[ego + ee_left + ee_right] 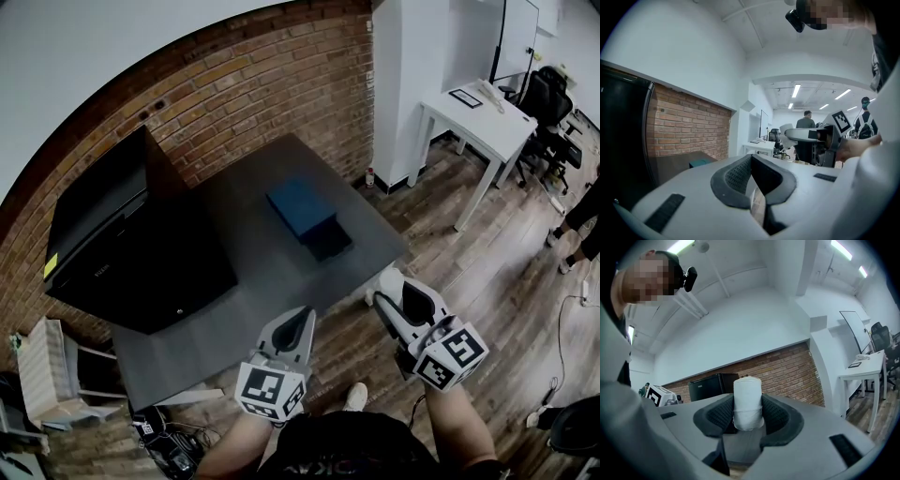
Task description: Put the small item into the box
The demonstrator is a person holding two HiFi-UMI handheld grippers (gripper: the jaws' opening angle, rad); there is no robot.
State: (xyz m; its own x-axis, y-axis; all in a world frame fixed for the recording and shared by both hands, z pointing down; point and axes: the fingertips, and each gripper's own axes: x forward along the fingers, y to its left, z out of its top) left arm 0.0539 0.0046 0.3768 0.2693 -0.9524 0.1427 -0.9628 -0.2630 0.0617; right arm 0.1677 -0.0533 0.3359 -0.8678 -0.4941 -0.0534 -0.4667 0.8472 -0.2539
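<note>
A small white roll (747,392) stands upright between the pads of my right gripper (748,414), which is shut on it. In the head view the right gripper (397,292) hangs off the table's front right corner, with the white roll (387,277) at its tip. A blue box (301,207) lies on the dark grey table (244,272), with a black piece (329,242) against its near end. My left gripper (298,328) hovers at the table's front edge. Its jaws (751,159) are shut with nothing in them. The blue box (698,163) shows low on the left there.
A large black case (131,244) fills the table's left part, against a brick wall (272,84). A white desk (478,112) and office chairs (553,108) stand at the right. A white rack (47,370) sits on the floor at the left. A person (805,123) stands far off.
</note>
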